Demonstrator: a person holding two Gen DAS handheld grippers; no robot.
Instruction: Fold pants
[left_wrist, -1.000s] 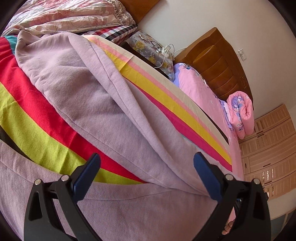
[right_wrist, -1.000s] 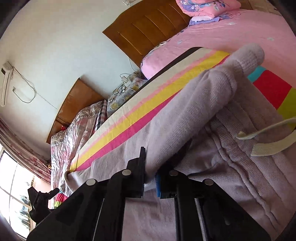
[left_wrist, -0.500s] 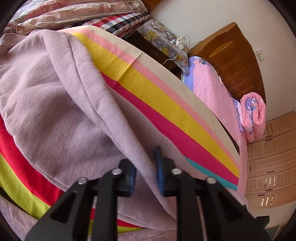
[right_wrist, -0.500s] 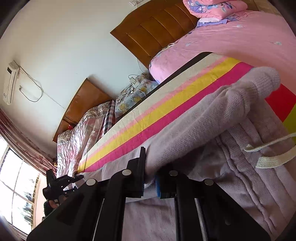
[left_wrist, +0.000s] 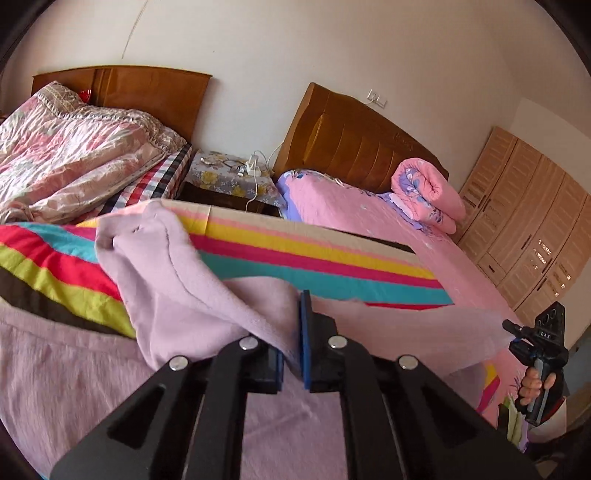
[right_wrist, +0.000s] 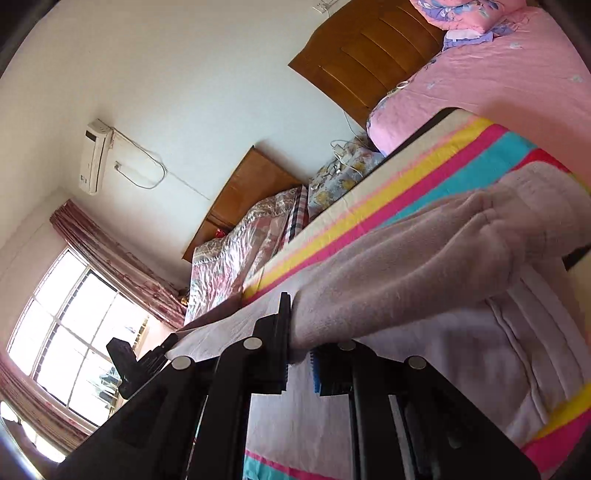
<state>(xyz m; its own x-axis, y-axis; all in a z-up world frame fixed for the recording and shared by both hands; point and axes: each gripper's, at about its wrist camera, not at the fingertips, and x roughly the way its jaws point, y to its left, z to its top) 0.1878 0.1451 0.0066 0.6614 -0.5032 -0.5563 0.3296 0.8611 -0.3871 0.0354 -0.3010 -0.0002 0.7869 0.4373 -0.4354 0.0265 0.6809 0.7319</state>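
Observation:
The lilac fleece pants lie on a striped blanket on the bed. My left gripper is shut on a fold of the pants and holds it lifted above the blanket. My right gripper is shut on the pants too, pinching the edge of a lifted leg. The fabric stretches between both grippers. The right gripper also shows at the right edge of the left wrist view, held in a hand. The left gripper shows as a dark shape in the right wrist view.
A rumpled floral quilt lies on the far left bed. A nightstand with cables stands between two wooden headboards. A pink bed with a rolled quilt is at the right, wardrobes beyond.
My left gripper went from open to shut on a fold of the pants and lifted it up. My right gripper stayed shut on the pants and rose with them.

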